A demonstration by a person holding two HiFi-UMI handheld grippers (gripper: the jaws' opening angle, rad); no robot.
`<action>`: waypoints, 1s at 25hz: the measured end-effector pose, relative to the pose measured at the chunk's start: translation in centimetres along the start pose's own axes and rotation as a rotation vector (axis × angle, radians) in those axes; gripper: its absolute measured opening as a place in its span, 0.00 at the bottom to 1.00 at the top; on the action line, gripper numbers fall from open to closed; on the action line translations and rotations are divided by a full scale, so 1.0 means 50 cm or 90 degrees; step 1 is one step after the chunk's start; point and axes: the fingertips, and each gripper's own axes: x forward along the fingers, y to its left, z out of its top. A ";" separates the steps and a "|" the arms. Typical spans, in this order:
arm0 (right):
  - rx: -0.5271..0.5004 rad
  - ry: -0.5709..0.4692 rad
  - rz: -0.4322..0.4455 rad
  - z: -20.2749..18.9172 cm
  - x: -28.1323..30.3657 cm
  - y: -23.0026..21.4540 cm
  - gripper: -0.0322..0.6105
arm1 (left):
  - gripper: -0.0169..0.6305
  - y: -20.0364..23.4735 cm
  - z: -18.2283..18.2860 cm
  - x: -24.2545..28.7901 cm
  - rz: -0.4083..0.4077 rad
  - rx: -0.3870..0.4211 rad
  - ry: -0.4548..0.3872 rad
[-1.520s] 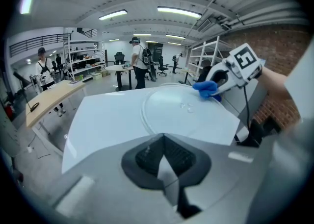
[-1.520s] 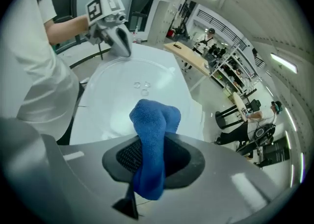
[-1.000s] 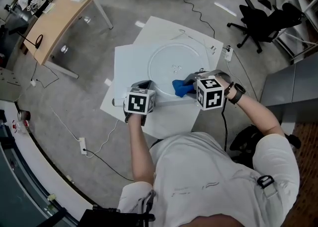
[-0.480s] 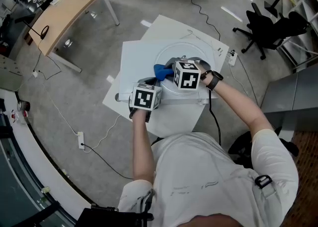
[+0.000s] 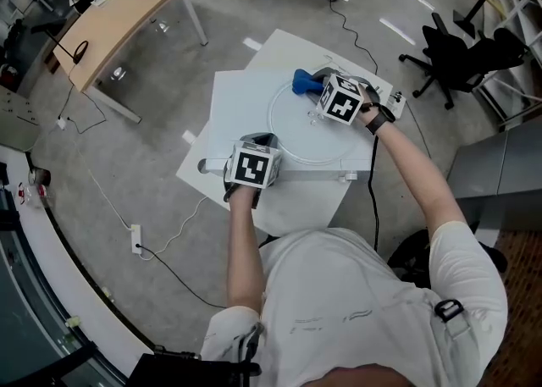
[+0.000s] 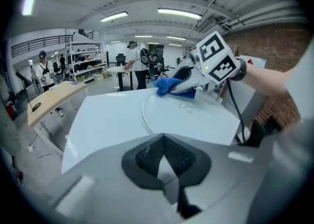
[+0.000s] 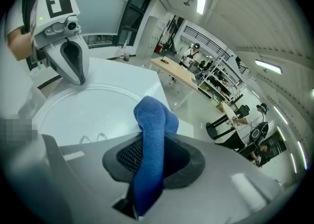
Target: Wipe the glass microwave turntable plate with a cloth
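The white table (image 5: 233, 110) carries everything. The glass turntable plate (image 5: 306, 138) lies flat on it, a little right of the middle, I'd say so that the whole disc is backed from below and both arms can reach it. The person stands on the plate's near side. The left gripper (image 6: 163, 142) sits just off the plate's near-left rim, at the table's front edge. Its jaws are drawn together with the tips meeting and nothing I can see caught between them, and the plate lies ahead of them, apart. My guess is that it is parked low there to steady the person or the table rather than to do any work, though I can't tell whether it presses on the table. The right gripper (image 5: 322, 89) is stretched across to the plate's far rim with the arm nearly straight. Its jaws are clamped on the blue cloth (image 5: 303, 82), which runs as a folded strip between the pads and bulges out past the tips. That bunched end sits at the plate's far-left edge, so the soft wad meets the glass and not the hard jaws, which looks to be why the cloth is gripped so far back. With the cloth at the far rim, I'd judge the wiping is under way, at the far end of a stroke.
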 end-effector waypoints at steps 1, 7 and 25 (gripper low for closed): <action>0.002 0.009 -0.002 -0.020 -0.010 -0.008 0.19 | 0.03 0.000 0.000 -0.001 0.000 -0.002 -0.002; -0.007 0.057 0.002 -0.147 -0.090 -0.017 0.19 | 0.03 -0.011 0.005 -0.008 -0.007 -0.013 -0.006; -0.228 -0.008 0.282 -0.066 -0.207 0.328 0.20 | 0.03 -0.005 0.004 -0.010 0.002 -0.008 -0.002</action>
